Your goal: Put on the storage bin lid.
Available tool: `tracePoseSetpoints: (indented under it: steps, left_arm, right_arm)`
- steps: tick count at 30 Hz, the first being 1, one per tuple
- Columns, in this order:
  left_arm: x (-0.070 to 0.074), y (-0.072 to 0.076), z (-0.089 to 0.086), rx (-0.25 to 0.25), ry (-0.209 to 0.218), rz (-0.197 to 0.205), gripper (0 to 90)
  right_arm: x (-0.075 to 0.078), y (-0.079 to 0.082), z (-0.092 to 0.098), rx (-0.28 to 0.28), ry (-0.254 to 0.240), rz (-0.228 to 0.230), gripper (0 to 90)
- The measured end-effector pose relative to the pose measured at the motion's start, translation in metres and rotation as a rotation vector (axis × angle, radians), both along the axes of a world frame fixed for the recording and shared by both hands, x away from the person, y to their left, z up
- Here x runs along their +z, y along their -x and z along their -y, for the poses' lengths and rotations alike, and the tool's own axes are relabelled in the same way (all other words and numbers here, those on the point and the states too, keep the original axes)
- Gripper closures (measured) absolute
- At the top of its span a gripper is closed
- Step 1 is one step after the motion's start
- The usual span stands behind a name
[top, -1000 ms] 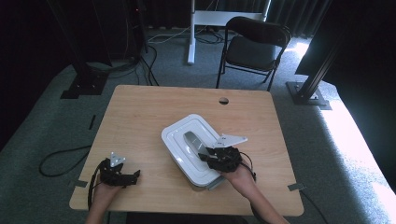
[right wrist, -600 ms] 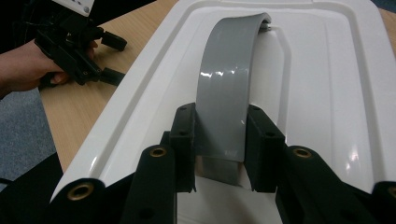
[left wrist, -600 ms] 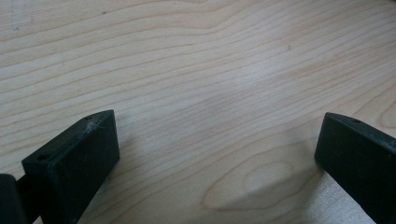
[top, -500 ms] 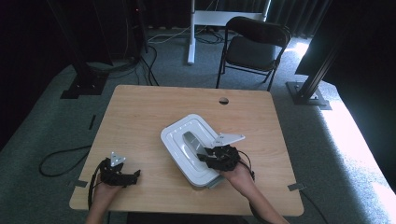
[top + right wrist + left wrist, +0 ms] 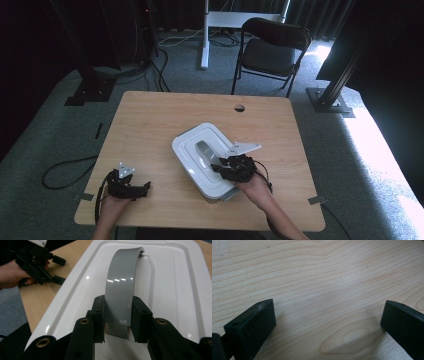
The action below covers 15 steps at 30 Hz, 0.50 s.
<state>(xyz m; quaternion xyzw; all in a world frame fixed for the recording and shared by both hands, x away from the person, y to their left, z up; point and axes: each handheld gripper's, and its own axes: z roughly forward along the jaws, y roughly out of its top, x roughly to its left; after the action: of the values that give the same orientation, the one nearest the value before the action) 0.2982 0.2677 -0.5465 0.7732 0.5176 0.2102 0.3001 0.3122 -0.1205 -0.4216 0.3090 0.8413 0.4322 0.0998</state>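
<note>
We see the box (image 5: 202, 160) at frame centre, its near end hidden under the right gripper (image 5: 118, 317), which clamps the grey handle (image 5: 121, 287). Lower left, the left gripper (image 5: 142, 187) rests open.

No legible text, labels, brands, nos. or signs in any view. White lid (image 5: 175, 290) and its grey handle (image 5: 121, 287): plain, glossy, no print or embossed wording seen. Counter (image 5: 317, 277): bare wood grain, no stickers or marks w/ lettering. Black gripper bodies: no maker's name readable; screw holes only. Grey plate on right gripper (image 5: 243, 148): blank as far as can be told, too small to check. Tape bits at counter corners: unmarked. Chair and stands in background: too far and dark to read anything.
</note>
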Motion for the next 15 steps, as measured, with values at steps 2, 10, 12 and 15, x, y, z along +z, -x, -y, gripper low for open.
tracePoseSetpoints:
  steps: [2, 10, 12, 15]
  left_arm:
    - [0.000, 0.000, 0.000, 0.005, 0.000, 0.000, 0.2]
    - [0.002, 0.000, 0.011, 0.047, -0.020, 0.011, 0.2]
    - [0.003, 0.000, 0.012, 0.049, -0.010, 0.015, 0.2]
    - [0.006, -0.001, 0.020, 0.031, 0.000, 0.025, 0.2]
  right_arm:
    - [-0.001, -0.002, 0.003, 0.011, -0.031, -0.020, 61.9]
    - [0.010, -0.001, 0.010, 0.033, -0.079, -0.022, 29.4]
    - [0.012, -0.002, 0.013, 0.025, -0.091, -0.022, 26.2]
    - [0.015, -0.005, 0.024, 0.021, -0.096, -0.008, 15.1]
